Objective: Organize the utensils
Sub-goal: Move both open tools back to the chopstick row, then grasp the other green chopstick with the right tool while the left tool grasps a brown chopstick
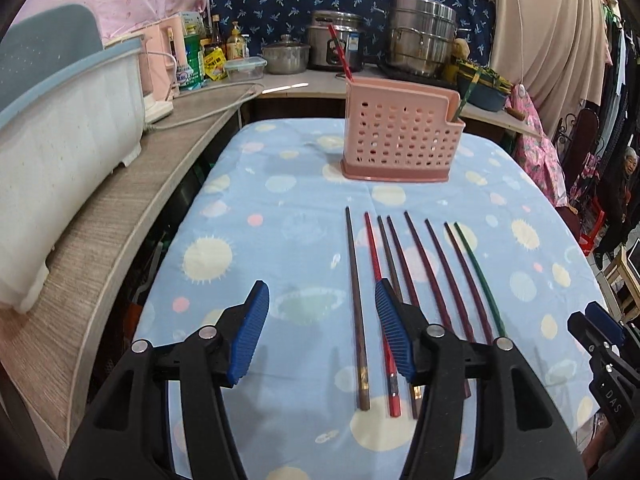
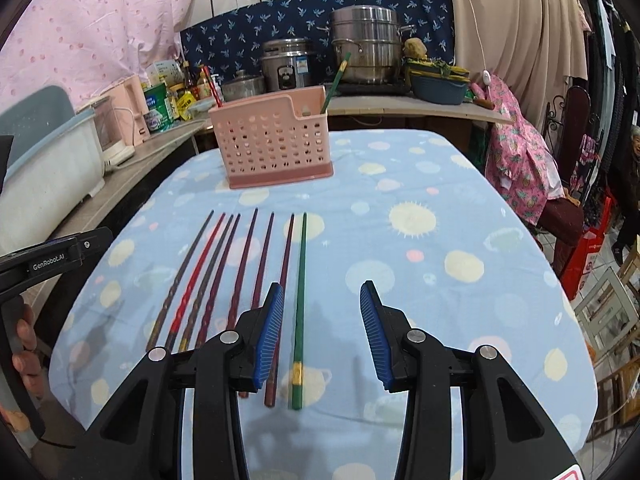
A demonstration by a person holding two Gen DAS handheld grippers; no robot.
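Observation:
Several chopsticks lie side by side on the blue dotted tablecloth [image 1: 256, 272]: a brown one [image 1: 356, 308], a red one [image 1: 376, 264], several dark purple ones and a green one [image 2: 300, 300] at the right end. A pink perforated holder [image 1: 396, 136] stands behind them; it holds one red chopstick [image 1: 340, 54] and one green chopstick [image 2: 335, 80]. My left gripper [image 1: 320, 336] is open above the near ends of the brown and red chopsticks. My right gripper [image 2: 322, 332] is open over the green chopstick's near end.
A wooden counter [image 1: 120, 208] along the left carries a white and blue basin [image 1: 60, 136]. Pots [image 1: 420, 36], a rice cooker [image 1: 336, 40], bottles and boxes stand on the back shelf. Clothes hang at the right [image 2: 520, 160]. A person [image 2: 634, 152] stands at the far right.

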